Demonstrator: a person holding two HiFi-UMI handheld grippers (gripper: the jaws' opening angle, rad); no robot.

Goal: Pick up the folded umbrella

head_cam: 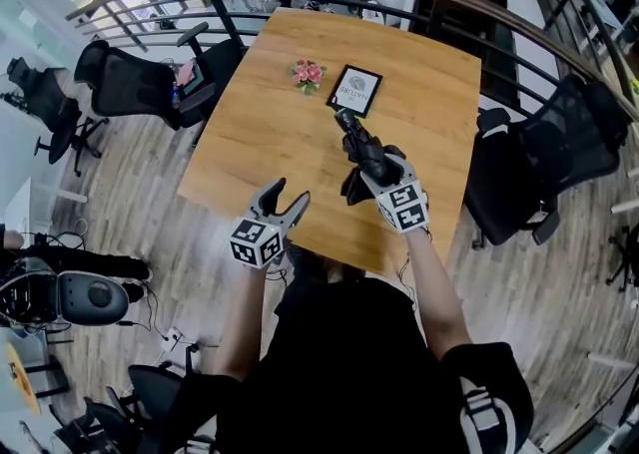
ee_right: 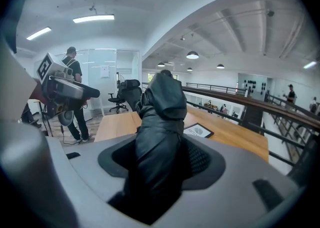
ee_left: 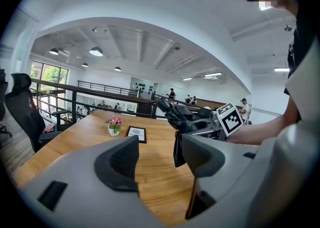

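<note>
Right gripper (ee_right: 160,158) is clamped on the folded umbrella (ee_right: 161,117), black fabric bunched between both pads. Jaws stand fairly wide because the bundle is thick. Left gripper (ee_left: 160,154) has its jaws spread with nothing between them, and hangs just past the near edge of the table (head_cam: 270,133), left of the other one.

Umbrella (head_cam: 357,143) is off the wood, held over the near right part of the table, tip pointing toward the far edge. A loose flap or strap dangles under it. Pickup looks done or nearly so.

Farther out: framed card (head_cam: 354,89) and small flower pot (head_cam: 308,74) near the middle of the far edge, well apart from the umbrella.

Risks, judged:
- Pads bite soft, slick cloth, maybe not the shaft, so the umbrella could slide or sag out.
- Most of its length sticks out past the jaws, so a quick swing could pivot it.
- The dangling flap could snag, or sweep the card if carried low.
</note>
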